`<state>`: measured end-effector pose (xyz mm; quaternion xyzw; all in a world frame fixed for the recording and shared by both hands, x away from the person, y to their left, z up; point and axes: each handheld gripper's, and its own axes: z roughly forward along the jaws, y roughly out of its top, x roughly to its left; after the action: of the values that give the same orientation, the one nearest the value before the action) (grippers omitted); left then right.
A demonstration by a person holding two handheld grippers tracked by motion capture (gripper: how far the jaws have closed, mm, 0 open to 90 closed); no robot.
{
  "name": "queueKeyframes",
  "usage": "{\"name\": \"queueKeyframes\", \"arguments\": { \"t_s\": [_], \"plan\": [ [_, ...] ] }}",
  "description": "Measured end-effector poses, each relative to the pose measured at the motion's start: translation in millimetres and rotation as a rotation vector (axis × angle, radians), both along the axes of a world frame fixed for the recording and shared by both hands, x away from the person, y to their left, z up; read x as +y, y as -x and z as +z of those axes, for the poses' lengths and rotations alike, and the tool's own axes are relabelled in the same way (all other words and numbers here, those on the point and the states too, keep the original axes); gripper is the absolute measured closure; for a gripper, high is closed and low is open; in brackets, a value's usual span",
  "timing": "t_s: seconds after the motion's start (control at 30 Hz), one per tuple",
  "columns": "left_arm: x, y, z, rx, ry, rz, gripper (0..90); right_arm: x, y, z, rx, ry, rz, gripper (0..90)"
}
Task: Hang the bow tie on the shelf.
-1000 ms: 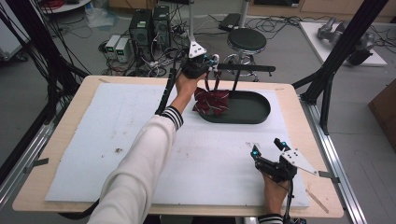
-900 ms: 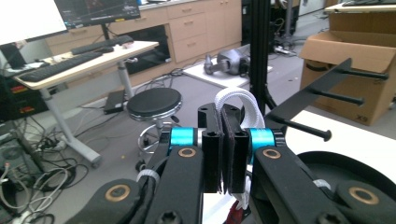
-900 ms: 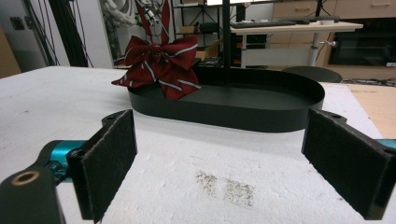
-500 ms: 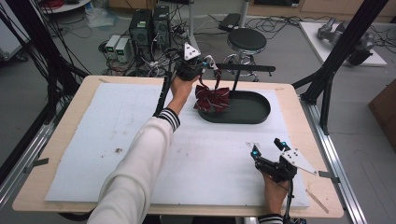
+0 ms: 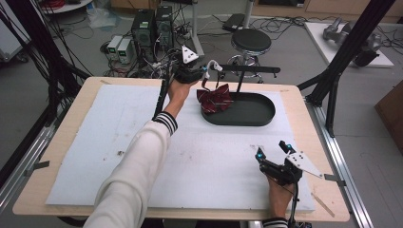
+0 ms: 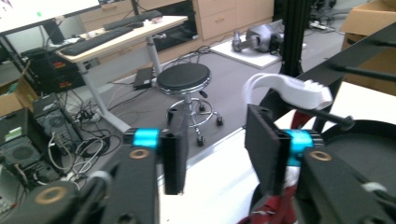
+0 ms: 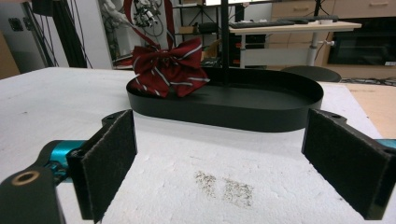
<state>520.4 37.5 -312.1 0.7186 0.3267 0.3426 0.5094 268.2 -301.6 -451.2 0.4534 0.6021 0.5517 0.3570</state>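
Observation:
A dark red bow tie (image 5: 215,99) with pale stripes leans on the left rim of a black oval tray (image 5: 259,118). Its strap runs up to a white hook (image 5: 214,64) at the left end of the stand's black bar (image 5: 252,70). My left gripper (image 5: 202,76) hovers just left of that hook, open, with nothing between its pads. In the left gripper view the hook (image 6: 289,86) lies beyond the right pad (image 6: 264,149) and the bow tie (image 6: 280,212) is below. My right gripper (image 5: 271,153) stands open near the front right. It faces the tray (image 7: 280,119) and the bow tie (image 7: 168,67).
White foam sheet (image 5: 109,137) covers the wooden table, with a dark smudge (image 7: 224,184) just ahead of the right gripper. Black frame posts (image 5: 332,71) stand at the back right. A stool (image 5: 251,40) and computer boxes (image 5: 152,28) sit behind the table.
My left gripper has shifted slightly left and nearer beside the hook. The bow tie has barely moved. The right gripper stays where it was.

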Motion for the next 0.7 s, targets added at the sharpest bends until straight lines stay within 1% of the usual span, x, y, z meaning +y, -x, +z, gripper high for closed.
{"name": "queueKeyframes", "arguments": {
  "t_s": [0.07,0.13,0.17,0.2,0.23,0.3,0.33,0.4,0.47,0.57,0.63,0.7],
  "plan": [
    [4.2,0.2,-0.5,-0.005,0.012,-0.01,53.0,0.2,0.0,-0.1,-0.002,0.004,0.003,9.4],
    [7.2,0.5,-0.8,-0.011,0.027,-0.024,44.6,0.2,0.0,0.0,-0.002,0.004,0.002,9.4],
    [8.6,0.6,-0.7,-0.015,0.034,-0.04,40.0,-0.3,-0.2,0.0,-0.003,0.0,-0.002,9.4],
    [9.8,0.9,-0.1,-0.014,0.034,-0.047,36.1,-0.8,-0.3,0.0,0.0,-0.006,0.002,9.4],
    [11.1,1.2,0.6,-0.017,0.037,-0.056,33.9,-1.1,-0.2,-0.1,0.002,-0.012,0.004,9.3],
    [14.3,1.6,2.1,-0.032,0.049,-0.072,29.1,-0.8,-0.1,0.0,0.003,-0.01,0.003,9.4],
    [16.2,1.2,3.1,-0.034,0.047,-0.08,27.1,-0.6,-0.3,0.0,-0.002,-0.004,0.005,9.4],
    [20.1,1.0,4.6,-0.041,0.069,-0.104,24.3,-0.3,-0.3,0.0,0.0,-0.003,0.002,9.4],
    [25.2,2.8,5.2,-0.044,0.108,-0.134,19.2,-0.9,-0.1,-0.1,0.002,-0.008,0.004,9.4],
    [35.8,12.0,3.8,-0.069,0.158,-0.193,16.2,-0.6,-0.3,0.0,-0.002,-0.002,0.006,9.4],
    [46.6,21.3,0.6,-0.067,0.188,-0.228,15.0,-0.5,-0.3,-0.1,-0.003,-0.001,0.006,9.3],
    [58.8,33.2,-4.5,-0.062,0.194,-0.246,14.0,-0.3,0.0,0.0,0.001,-0.005,0.008,9.4]
  ]
}}
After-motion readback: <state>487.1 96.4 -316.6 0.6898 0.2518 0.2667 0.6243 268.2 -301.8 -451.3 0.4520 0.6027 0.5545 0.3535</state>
